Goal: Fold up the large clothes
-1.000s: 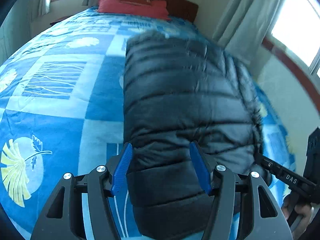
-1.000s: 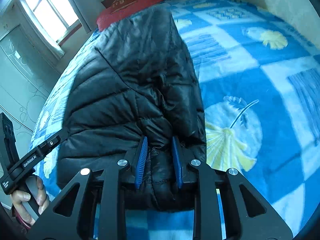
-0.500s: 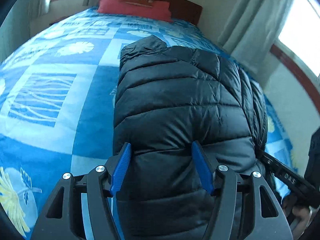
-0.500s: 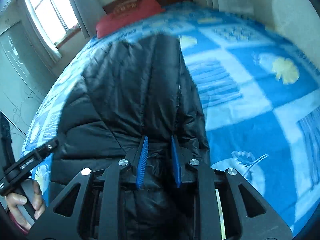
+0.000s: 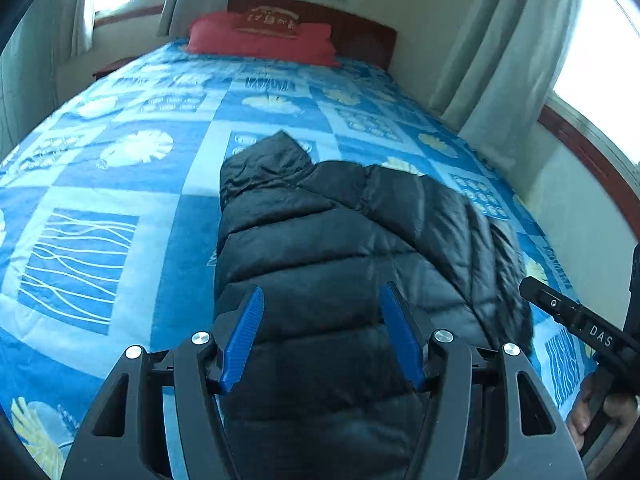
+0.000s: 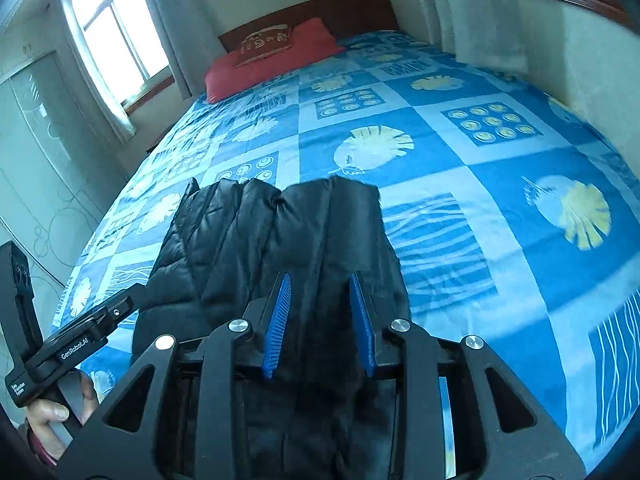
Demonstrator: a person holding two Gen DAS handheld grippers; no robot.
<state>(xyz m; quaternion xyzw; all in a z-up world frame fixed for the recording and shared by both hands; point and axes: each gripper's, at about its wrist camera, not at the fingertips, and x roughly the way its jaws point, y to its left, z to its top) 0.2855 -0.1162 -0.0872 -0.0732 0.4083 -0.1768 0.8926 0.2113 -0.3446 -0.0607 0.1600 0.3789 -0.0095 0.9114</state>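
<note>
Where the jacket lies: black quilted jacket (image 5: 340,248) flat on the blue patterned bedcover (image 5: 100,160), running from under both sets of jaws out past their tips; its far end is a bunched, pointed fold well beyond the tips.
Left gripper (image 5: 320,292): jaws about half spread, pointing down at a slant over the jacket's near part.
Left grip: dark quilting fills the whole gap between the blue pads (image 5: 244,340), and the jacket's edge passes behind the left jaw. I cannot tell whether the pads press on it or only hang over it.
Right gripper (image 6: 320,278): jaws narrowly parted and have just been opening. A ridge of jacket runs between the pads, with slack at either side; no pinch shows.
Right side of the right jaws: bare bedcover, wavy-line square just beside the jacket's edge.
Left side of the left jaws: bare bedcover, wavy-line square and a pale leaf print.
Straight ahead of both jaws: red pillow (image 5: 260,40) against a dark wooden headboard (image 5: 360,36), well apart from the jacket.
Person: a hand (image 6: 52,416) on the left gripper's handle, seen beside the right jaws; jacket edge near it.
Room: curtains (image 5: 492,60) and bright windows beyond the bed.
</note>
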